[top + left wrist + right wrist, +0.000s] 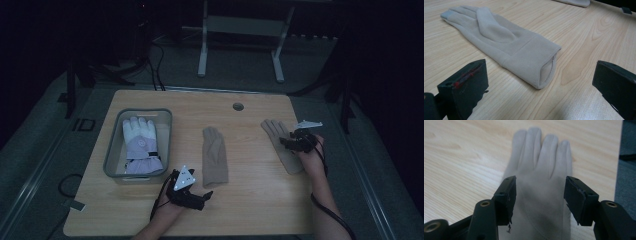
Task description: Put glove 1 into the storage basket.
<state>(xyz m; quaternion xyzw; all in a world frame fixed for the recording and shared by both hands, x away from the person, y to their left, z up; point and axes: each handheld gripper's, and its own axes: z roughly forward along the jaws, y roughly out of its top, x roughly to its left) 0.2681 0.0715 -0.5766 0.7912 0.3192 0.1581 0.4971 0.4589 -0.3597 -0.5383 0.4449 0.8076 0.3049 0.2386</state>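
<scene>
High view: right claw (286, 143) released over beige glove (280, 142), long axis front-back, fingers pointing away; left claw (207, 195) released.

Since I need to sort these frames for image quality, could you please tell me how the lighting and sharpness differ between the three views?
High view: dim and underexposed, room behind the table nearly black, white glove in the bin brightest. Left gripper view: well lit, beige glove and wood grain crisp, near jaws soft. Right gripper view: bright but soft, the other beige glove blurred at its fingertips.
</scene>
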